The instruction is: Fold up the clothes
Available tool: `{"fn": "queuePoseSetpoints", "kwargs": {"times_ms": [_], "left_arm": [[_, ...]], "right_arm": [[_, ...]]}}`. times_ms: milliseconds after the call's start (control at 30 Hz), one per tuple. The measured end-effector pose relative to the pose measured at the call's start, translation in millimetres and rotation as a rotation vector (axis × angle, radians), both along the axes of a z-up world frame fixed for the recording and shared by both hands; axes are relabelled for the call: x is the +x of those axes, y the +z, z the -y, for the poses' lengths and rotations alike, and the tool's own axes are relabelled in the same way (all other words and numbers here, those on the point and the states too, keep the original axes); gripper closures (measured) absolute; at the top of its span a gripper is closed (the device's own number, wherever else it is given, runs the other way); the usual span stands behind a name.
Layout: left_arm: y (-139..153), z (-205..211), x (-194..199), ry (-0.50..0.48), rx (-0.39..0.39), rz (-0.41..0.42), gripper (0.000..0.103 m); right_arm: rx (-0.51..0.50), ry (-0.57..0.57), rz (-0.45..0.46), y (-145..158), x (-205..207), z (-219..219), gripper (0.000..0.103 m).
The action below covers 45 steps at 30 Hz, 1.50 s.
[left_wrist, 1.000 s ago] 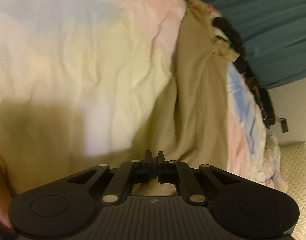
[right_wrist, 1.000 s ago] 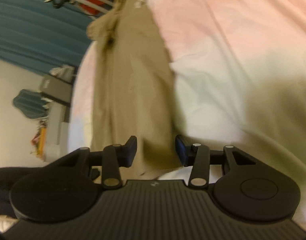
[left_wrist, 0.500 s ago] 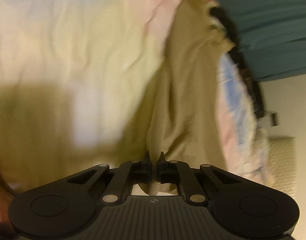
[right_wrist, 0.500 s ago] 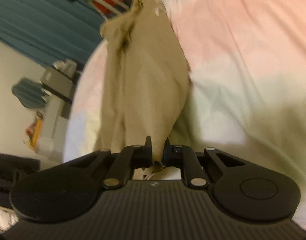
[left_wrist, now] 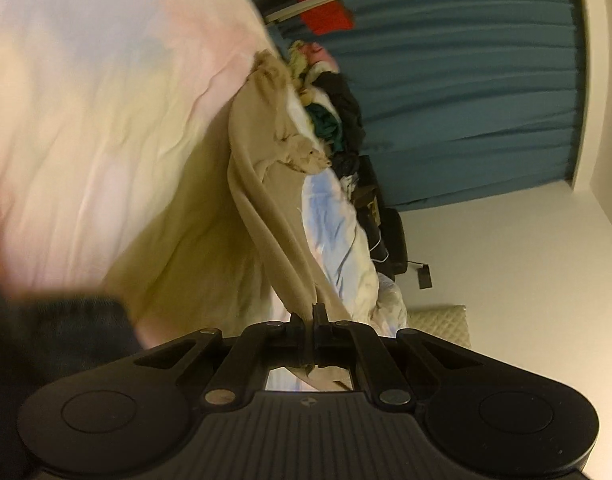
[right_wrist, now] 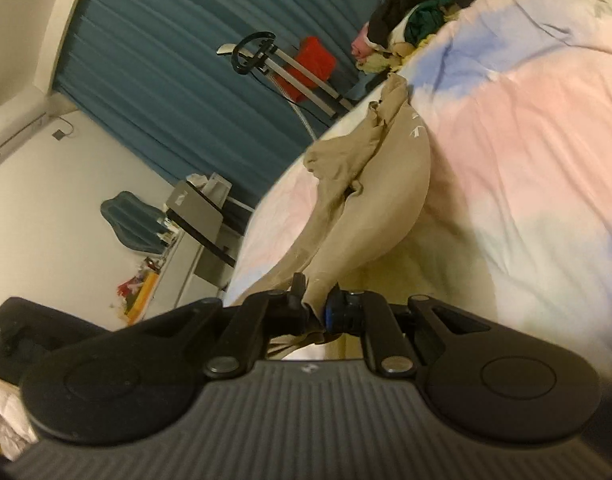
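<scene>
Left wrist view: left tool point(left_wrist: 306, 314) is closed tight on an edge of the tan garment point(left_wrist: 262, 184), fabric pinched between the 2 fingers w/ a bit poking out behind them. From the pinch the cloth runs up & away as a taut, lifted band toward a bunched end further along the bed. Under & left of it, the pastel bedspread point(left_wrist: 106, 120), pink/yellow/blue patches, creased. Right of the garment, a blue-white stretch of the same spread, then a pile of mixed clothes point(left_wrist: 330, 112) (dark, green, pink bits) at the bed's far edge. Behind: teal curtain point(left_wrist: 466, 80), a red item on a metal stand point(left_wrist: 326, 16), pale wall. Dark blurred shape at lower left, can't tell what it is.

Right wrist view: right tool point(right_wrist: 314, 300) has just been closing & its fingers now press on another part of the tan garment, cloth squeezed between them, a fold hanging just below. Garment stretches from the grip toward its crumpled far end, partly raised off the bedspread point(right_wrist: 526, 140), sagging in the middle. Clothes pile point(right_wrist: 410, 24) sits well beyond, near the top. Left bkgd: teal curtain point(right_wrist: 166, 80), stand w/ red item point(right_wrist: 306, 64), a grey box-like unit point(right_wrist: 198, 216), a blue chair back point(right_wrist: 130, 220), small colourful clutter lower down.
</scene>
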State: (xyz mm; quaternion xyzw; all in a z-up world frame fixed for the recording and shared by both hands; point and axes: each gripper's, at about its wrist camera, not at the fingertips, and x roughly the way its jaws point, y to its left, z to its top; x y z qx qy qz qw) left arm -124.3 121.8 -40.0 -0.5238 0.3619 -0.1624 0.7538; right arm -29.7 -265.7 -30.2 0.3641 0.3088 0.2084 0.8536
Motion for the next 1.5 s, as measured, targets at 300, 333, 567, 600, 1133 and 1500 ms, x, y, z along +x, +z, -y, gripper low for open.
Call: {"fn": "queuePoseSetpoints", "kwargs": {"times_ms": [300,333,567,600,1133,1500], "left_arm": [[8.7,-3.1,76.5,0.076,0.159,-0.047,0.1],[14.0,-0.9,94.5,0.081,0.194,-0.04,0.1],[31.8,11.3,202.8,0.112,0.394,-0.017,0.099],[29.6,13.4,214.9,0.112,0.412,-0.01,0.099],[-58.7,38.4,316.7,0.039,0.646,0.088,0.099],[-29.6,59.1,278.4,0.011,0.823,0.232,0.036]], "right_arm": [[0.074,-0.054,-0.098,-5.9,73.8,-2.6,0.091],[0.076,-0.067,-0.109,-2.8,90.0,-5.0,0.091],[0.018,-0.118,-0.165,-12.6,205.0,-17.5,0.091],[0.009,-0.122,-0.163,-17.5,215.7,-18.4,0.091],[-0.101,-0.091,-0.143,-97.3,296.0,-22.1,0.09],[-0.121,-0.064,-0.019,-59.9,263.1,-19.5,0.016]]}}
